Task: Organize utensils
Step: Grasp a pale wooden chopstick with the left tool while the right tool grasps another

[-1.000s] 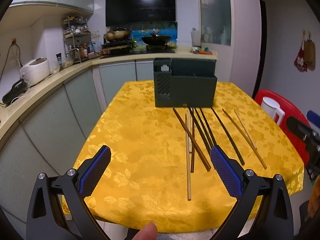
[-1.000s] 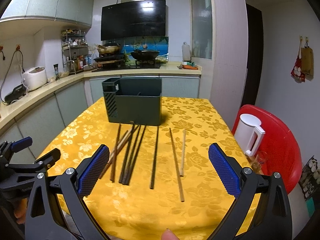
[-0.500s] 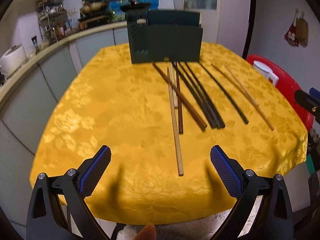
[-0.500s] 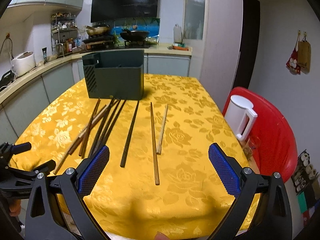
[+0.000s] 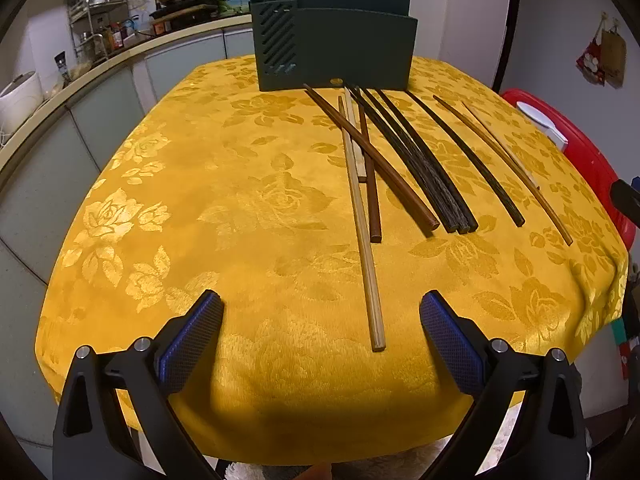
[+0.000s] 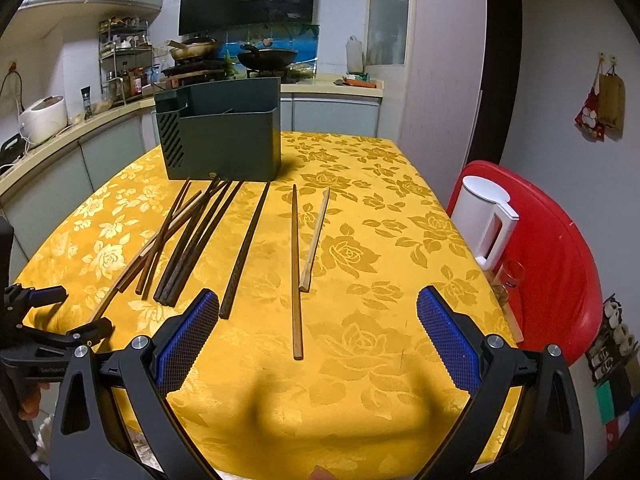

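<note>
Hovering over the near edge of a table draped in a yellow rose-patterned cloth point(image 5: 224, 208), the left gripper point(image 5: 320, 334) has its jaws wide apart with nothing between them, its blue-padded fingers point(image 5: 188, 344) low above the fabric. The right gripper point(image 6: 318, 334) is likewise spread wide and empty over the near right part of the cloth. The chopsticks point(image 5: 400, 168) lie loose on the cloth in a rough fan, their far tips close to the front wall of a dark green utensil holder point(image 5: 336, 48) that stands upright at the far side of the table. Toward the left of the fan, a long pale chopstick point(image 5: 362, 228) reaches nearest the left gripper, crossed by reddish-brown ones; beside these lie several dark ones bunched together (touching along their length), then a single dark chopstick point(image 6: 244, 248) apart from them. Farthest right are a thin brown chopstick point(image 6: 296, 272) and a short pale chopstick point(image 6: 316, 236), near each other but not touching. A red chair point(image 6: 560, 248) carrying a white kettle point(image 6: 486, 224) stands just right of the table.
</note>
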Motion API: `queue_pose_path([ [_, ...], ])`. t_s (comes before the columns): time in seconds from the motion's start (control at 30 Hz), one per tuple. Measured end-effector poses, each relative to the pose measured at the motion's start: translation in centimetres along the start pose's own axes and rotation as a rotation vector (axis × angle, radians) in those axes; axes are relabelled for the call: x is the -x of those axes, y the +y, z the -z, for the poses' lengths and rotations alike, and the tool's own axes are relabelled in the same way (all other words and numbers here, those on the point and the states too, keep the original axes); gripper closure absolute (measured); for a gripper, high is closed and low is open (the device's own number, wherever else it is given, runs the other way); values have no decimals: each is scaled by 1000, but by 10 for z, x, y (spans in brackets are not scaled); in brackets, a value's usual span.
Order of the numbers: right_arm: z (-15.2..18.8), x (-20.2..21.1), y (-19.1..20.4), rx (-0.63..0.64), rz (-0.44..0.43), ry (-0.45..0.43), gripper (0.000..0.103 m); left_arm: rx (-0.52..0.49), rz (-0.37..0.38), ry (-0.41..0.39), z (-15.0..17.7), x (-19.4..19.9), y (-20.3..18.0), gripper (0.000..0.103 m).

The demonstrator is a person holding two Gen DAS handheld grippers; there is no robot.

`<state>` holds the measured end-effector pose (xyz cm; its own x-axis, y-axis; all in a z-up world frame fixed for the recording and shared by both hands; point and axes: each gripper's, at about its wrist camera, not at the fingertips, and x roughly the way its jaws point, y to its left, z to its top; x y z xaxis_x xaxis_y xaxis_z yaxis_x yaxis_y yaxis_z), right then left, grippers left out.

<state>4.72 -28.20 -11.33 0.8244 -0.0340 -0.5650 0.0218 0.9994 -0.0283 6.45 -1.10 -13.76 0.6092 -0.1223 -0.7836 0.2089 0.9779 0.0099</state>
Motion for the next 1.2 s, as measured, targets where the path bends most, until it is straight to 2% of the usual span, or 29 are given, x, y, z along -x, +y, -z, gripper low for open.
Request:
queue_pose_path([
  [0.17,3,-5,0,14,-13,11,7,-8,6,18,-4,-3,0,7],
  [0.33,6,-11,-1,15,-6,25,7,-25,12,-40,0,-1,-2,9],
  [0.4,7,-13,-4,8,-1,26,7,-41,25,-68,3,2,-4,23],
  [0.47,7,-14,-7,-1,3,24,7,-61,42,-87,5,6,-9,46],
  [0.67,9,-19,-12,-13,-5,35,16,-104,71,-125,8,9,-18,76],
  [0.87,12,-23,-13,-26,-60,54,25,-91,72,-124,7,9,-12,96],
  [0.97,15,-26,-4,9,-73,58,29,-71,94,-116,6,9,-7,96],
  [1.2,24,-42,6,46,-81,107,48,-59,108,-110,7,10,-6,97],
])
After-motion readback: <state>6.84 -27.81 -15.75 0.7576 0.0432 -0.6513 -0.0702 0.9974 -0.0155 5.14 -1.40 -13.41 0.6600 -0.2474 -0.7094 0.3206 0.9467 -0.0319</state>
